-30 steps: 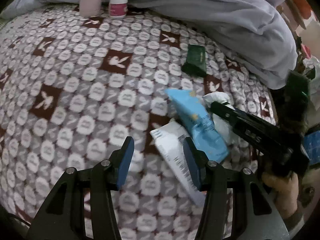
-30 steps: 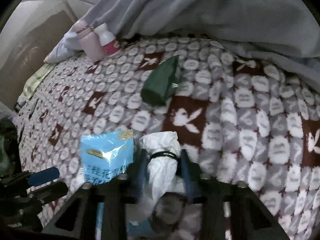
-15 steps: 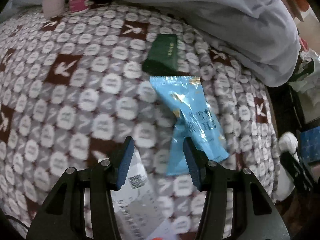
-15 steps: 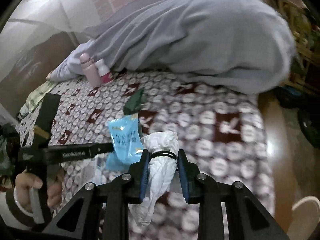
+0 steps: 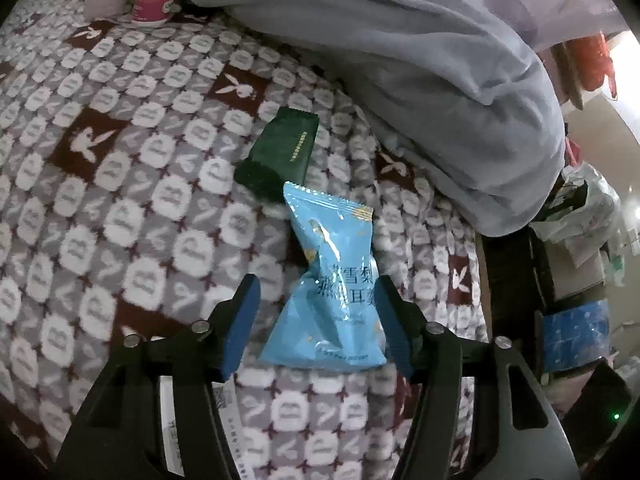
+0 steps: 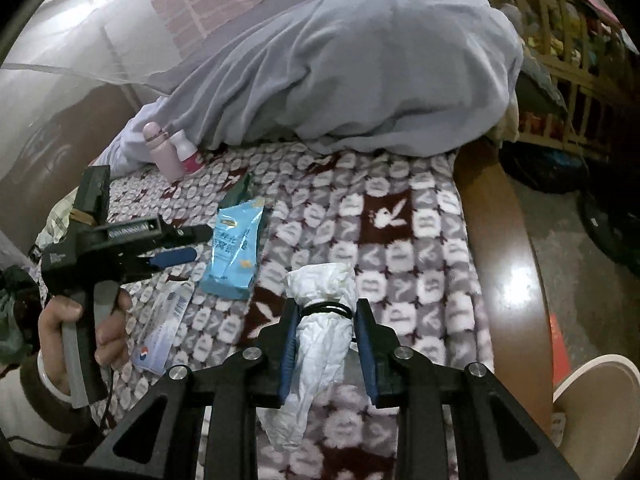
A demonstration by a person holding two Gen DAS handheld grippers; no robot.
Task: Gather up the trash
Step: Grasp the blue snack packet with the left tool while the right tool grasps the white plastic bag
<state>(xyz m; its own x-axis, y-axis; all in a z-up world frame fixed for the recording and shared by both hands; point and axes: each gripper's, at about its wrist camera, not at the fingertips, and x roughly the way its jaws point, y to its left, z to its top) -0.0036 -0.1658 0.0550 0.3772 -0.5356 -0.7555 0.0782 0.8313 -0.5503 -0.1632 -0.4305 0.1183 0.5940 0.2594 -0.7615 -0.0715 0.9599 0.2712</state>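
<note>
Patterned blanket, blue packet between opening jaws

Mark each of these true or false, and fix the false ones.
1. The right gripper is shut on the white tissue bundle. True.
2. The left gripper has the blue snack packet clamped. False: its jaws are opening, with the packet lying between them on the blanket.
3. The dark green packet lies beyond the blue one. True.
4. The pink bottle lies flat beside the tissue. False: it stands upright by the grey quilt.
</note>
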